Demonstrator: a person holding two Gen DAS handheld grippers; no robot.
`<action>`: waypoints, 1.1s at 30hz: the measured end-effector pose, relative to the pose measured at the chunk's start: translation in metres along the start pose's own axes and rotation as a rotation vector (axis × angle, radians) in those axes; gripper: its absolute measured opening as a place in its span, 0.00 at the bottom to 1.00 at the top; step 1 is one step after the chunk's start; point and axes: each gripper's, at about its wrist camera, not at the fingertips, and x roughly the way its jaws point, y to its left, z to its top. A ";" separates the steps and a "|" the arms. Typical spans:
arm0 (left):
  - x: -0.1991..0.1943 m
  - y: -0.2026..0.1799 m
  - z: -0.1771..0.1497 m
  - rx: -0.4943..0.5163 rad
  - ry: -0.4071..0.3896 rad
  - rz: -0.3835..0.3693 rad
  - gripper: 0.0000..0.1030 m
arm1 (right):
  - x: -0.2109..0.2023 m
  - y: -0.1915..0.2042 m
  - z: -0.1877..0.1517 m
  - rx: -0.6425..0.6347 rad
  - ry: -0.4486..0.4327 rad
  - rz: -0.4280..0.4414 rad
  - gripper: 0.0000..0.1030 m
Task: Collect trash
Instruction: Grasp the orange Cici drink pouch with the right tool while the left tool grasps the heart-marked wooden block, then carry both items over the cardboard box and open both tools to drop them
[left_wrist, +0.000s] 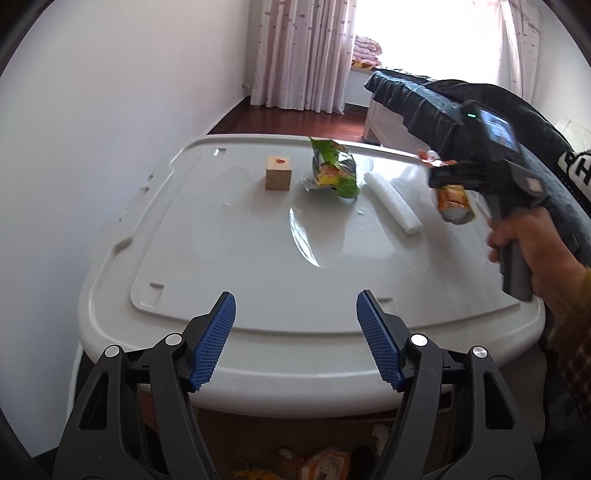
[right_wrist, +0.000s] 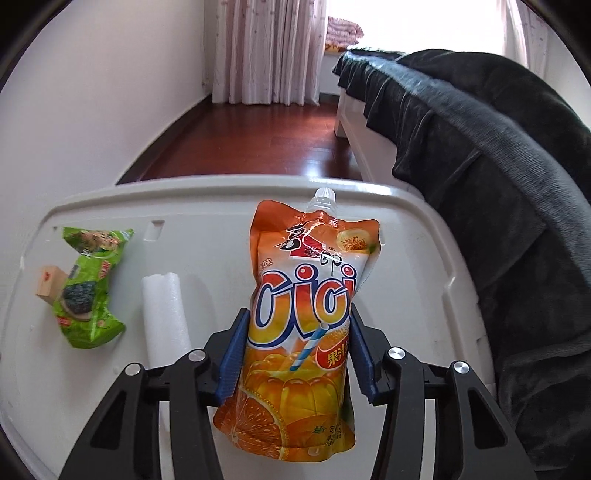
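White plastic table (left_wrist: 258, 258) fills the frame's middle, curtains and a bed behind. At bottom centre of the left view, the left claw (left_wrist: 295, 339) hovers spread and empty above the near edge. Mid-frame in the right view, the right claw (right_wrist: 295, 354) pinches an orange pouch (right_wrist: 306, 314) by its sides, lifted clear, likely bound for disposal. Farther left lie a foam tube (right_wrist: 164, 317), green wrapper (right_wrist: 92, 291) and small box (right_wrist: 50, 286), uncollected.
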 end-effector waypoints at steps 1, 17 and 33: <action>0.001 0.003 0.005 -0.011 -0.011 0.004 0.65 | -0.006 -0.002 -0.001 0.003 -0.015 0.008 0.49; 0.138 0.018 0.128 -0.102 0.036 0.041 0.65 | -0.082 -0.008 -0.022 -0.073 -0.174 0.121 0.50; 0.197 0.006 0.140 -0.062 0.091 0.124 0.34 | -0.101 -0.004 -0.022 -0.109 -0.225 0.156 0.51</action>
